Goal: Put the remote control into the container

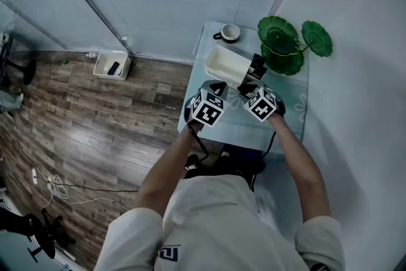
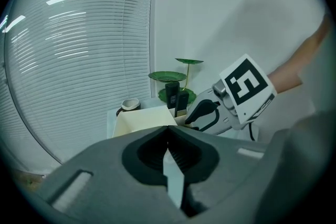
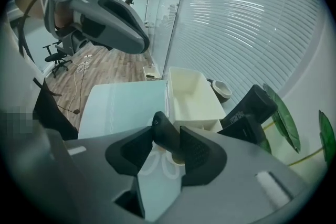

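Head view: the person's white shirt [image 1: 216,219] fills 6 o'clock. Past it, the left hand-held gripper [image 1: 216,91] and the right hand-held gripper [image 1: 250,89] hover side by side over the glass desk [image 1: 288,117], with the cream container [image 1: 222,65] just beyond at 12 o'clock.

Left gripper view: its jaws are pressed together with nothing between them.

Right gripper view: its jaws clamp the dark remote control [image 3: 164,132], just short of the container's near wall at 12 o'clock.
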The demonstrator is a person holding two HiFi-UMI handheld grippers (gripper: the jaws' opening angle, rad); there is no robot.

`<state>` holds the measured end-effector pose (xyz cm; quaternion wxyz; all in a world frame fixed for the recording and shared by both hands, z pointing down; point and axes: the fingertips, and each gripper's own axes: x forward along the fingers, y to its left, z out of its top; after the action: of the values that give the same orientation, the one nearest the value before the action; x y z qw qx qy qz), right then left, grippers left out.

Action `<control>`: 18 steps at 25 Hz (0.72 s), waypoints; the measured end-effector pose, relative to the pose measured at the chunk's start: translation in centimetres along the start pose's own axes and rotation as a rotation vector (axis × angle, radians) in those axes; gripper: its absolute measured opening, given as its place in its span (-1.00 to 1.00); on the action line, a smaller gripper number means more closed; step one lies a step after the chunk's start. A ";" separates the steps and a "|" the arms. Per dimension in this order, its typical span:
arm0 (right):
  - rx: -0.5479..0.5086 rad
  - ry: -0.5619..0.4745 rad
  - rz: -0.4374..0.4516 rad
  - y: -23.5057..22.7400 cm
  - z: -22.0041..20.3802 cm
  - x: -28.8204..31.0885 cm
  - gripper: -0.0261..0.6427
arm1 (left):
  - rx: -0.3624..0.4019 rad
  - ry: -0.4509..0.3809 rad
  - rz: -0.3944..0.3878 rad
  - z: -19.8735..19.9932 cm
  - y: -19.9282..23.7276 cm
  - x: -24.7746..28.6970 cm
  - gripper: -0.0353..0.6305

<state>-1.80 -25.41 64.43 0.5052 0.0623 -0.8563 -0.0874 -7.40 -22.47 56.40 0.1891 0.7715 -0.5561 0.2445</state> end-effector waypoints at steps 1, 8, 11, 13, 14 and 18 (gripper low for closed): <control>0.008 0.002 -0.001 0.1 -0.2 -0.1 -0.42 | 0.002 -0.001 -0.002 0.0 -0.1 -0.1 -0.88; 0.052 0.025 -0.026 0.7 -1.2 -0.8 -0.42 | 0.022 -0.005 -0.034 -0.6 -1.3 -0.9 -0.88; 0.071 0.028 -0.043 1.1 -1.5 -1.5 -0.41 | 0.023 -0.011 -0.044 -0.9 -1.5 -1.2 -0.88; 0.083 0.027 -0.058 1.4 -1.6 -2.1 -0.41 | 0.026 -0.020 -0.050 -0.9 -1.8 -1.5 -0.88; 0.086 0.028 -0.066 1.6 -1.6 -2.5 -0.42 | 0.030 -0.024 -0.054 -0.9 -1.9 -1.8 -0.88; 0.078 0.030 -0.103 2.9 -1.4 -4.3 -0.45 | 0.045 -0.030 -0.069 -1.0 -2.2 -2.8 -0.88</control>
<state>1.47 -21.89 61.99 0.5102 0.1270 -0.8470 -0.0789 -6.19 -19.12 55.52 0.1714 0.7979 -0.5263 0.2386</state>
